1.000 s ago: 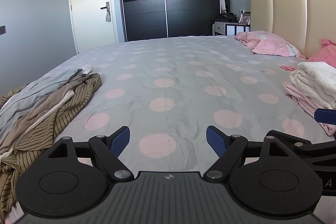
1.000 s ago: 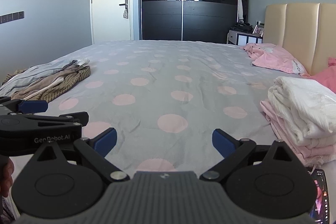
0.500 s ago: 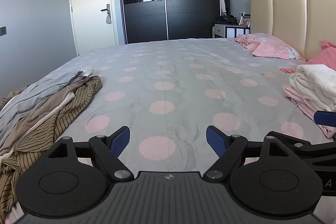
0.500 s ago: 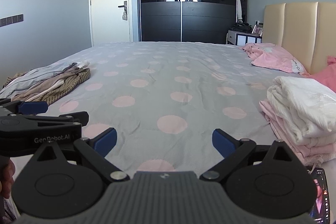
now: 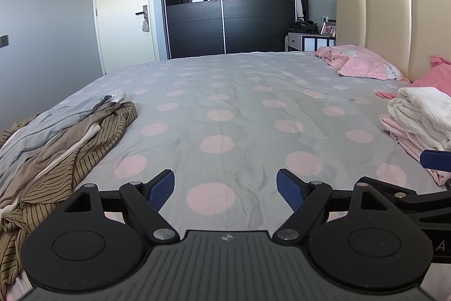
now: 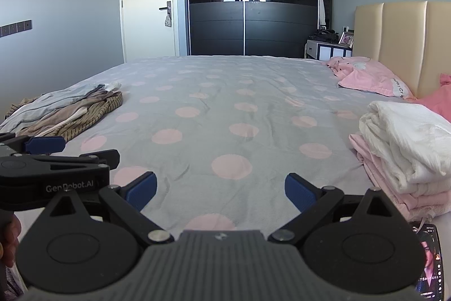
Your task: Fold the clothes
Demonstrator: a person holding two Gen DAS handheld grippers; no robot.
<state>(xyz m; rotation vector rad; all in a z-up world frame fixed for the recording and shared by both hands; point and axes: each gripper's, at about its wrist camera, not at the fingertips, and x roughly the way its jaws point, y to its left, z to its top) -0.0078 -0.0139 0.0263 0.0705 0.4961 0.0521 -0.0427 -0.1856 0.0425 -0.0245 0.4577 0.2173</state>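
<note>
Both tools, left tool (image 5: pixel 225 189) and right tool (image 6: pixel 220 191), gape wide and empty over the bed (image 5: pixel 225 103); best grab one garment from the unfolded pile (image 5: pixel 56 148), top layer only.

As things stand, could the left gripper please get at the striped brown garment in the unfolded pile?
Probably yes. The left gripper is open and empty, the striped brown garment lies on the pile's near edge just to its left, and only bare bedspread lies between them.
</note>
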